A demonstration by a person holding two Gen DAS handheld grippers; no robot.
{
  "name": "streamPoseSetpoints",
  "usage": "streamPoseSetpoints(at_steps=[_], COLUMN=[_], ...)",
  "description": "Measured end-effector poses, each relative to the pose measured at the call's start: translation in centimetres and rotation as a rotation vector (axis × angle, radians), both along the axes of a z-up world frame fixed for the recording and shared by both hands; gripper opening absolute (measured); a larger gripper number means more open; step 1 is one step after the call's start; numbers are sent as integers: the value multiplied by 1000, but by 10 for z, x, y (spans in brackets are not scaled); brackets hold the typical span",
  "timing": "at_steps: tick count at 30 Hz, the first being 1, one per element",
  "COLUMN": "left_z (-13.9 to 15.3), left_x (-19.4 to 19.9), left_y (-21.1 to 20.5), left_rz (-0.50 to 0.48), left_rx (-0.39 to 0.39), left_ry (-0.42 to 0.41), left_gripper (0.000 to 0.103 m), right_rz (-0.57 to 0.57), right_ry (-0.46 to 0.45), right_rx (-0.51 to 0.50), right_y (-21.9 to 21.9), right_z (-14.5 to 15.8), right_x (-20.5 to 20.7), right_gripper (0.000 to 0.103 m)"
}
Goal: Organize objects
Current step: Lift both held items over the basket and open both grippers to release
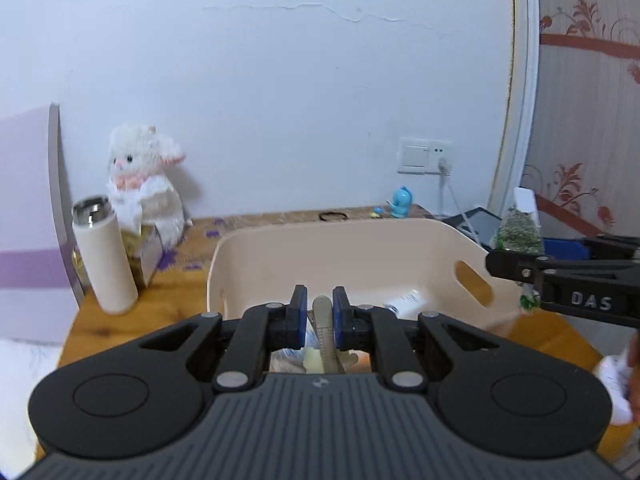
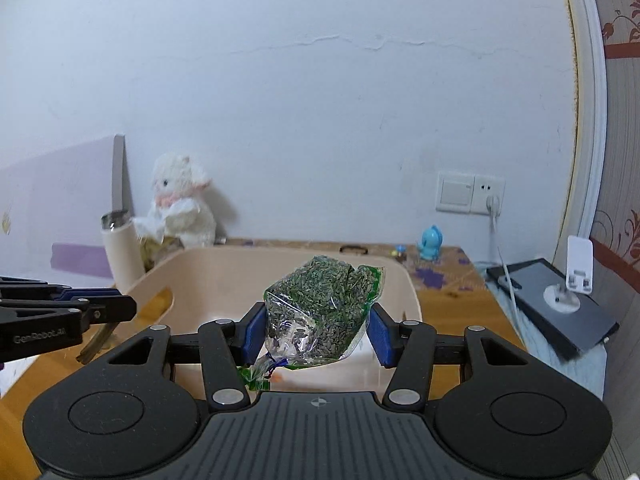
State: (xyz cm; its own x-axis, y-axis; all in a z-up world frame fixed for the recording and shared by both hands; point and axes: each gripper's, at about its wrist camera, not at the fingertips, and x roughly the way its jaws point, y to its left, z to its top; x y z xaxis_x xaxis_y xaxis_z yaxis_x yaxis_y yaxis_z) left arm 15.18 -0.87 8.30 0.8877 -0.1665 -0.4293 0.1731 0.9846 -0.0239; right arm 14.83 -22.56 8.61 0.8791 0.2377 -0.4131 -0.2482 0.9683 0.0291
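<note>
Between the blue pads of the right gripper [image 2: 316, 330] sits a clear bag of green dried leaves [image 2: 324, 306], pinched at its lower half, its knotted neck hanging below the jaws and its full end standing up past the fingertips. Just beyond and beneath it lies the beige plastic basket [image 2: 408, 292] with a slot handle in its side wall, resting on the wooden table [image 2: 452, 304].

The left gripper [image 1: 320, 316] has its jaws drawn narrow onto a thin olive-coloured ruler-like strip [image 1: 325, 332], which runs lengthwise between the pads and pokes out just ahead of them; the same basket is directly in front of it.

To the left of both grippers, well apart, stand a cream flask with a steel top [image 1: 105, 256] and a white plush toy [image 1: 146, 184] against the wall. Far ahead at the table's back edge is a small blue figurine [image 2: 431, 248], and to the right a dark tablet [image 2: 560, 312].
</note>
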Motion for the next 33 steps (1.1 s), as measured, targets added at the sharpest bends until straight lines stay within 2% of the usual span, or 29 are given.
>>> streamPoseSetpoints(at_steps=[4, 8, 13, 16, 20, 23, 24, 25, 26, 27, 28, 29, 31, 33], left_z=[-2, -11, -31, -44, -55, -56, -54, -52, -49, -46, -43, -39, -32, -27], left_x=[30, 57, 79, 89, 92, 91, 89, 87, 85, 83, 79, 75, 66, 59], left_y=[-8, -15, -29, -34, -38, -36, -36, -35, -34, -34, -32, -30, -27, -25], left_rz=[28, 55, 60, 60, 69, 79, 84, 86, 85, 86, 95, 108, 121, 117], left_rx=[43, 61, 140, 151, 171, 170, 172, 176, 178, 176, 172, 167, 160, 160], left_ry=[9, 67, 131, 183, 210, 227, 220, 213, 206, 198, 181, 158, 130, 129], left_gripper=[14, 14, 14, 14, 15, 15, 16, 19, 36, 48, 70, 81, 83, 83], right_rz=[-12, -19, -19, -27, -28, -41, -44, -44, -42, -43, -42, -41, -35, -23], right_ry=[-2, 26, 84, 137, 205, 219, 221, 217, 212, 205, 198, 190, 170, 158], right_rx=[-12, -30, -60, -75, -23, -36, -34, -28, -23, -25, -31, -36, -42, -40], right_y=[7, 15, 27, 30, 25, 23, 21, 20, 19, 18, 18, 18, 18, 17], right_z=[0, -10, -28, -41, -54, -59, -58, -57, -55, -53, -50, -47, -41, -34], right_x=[18, 37, 58, 69, 78, 79, 78, 76, 74, 72, 69, 66, 58, 50], right_gripper=[50, 50, 50, 50, 50, 53, 61, 63, 63, 64, 67, 69, 77, 78])
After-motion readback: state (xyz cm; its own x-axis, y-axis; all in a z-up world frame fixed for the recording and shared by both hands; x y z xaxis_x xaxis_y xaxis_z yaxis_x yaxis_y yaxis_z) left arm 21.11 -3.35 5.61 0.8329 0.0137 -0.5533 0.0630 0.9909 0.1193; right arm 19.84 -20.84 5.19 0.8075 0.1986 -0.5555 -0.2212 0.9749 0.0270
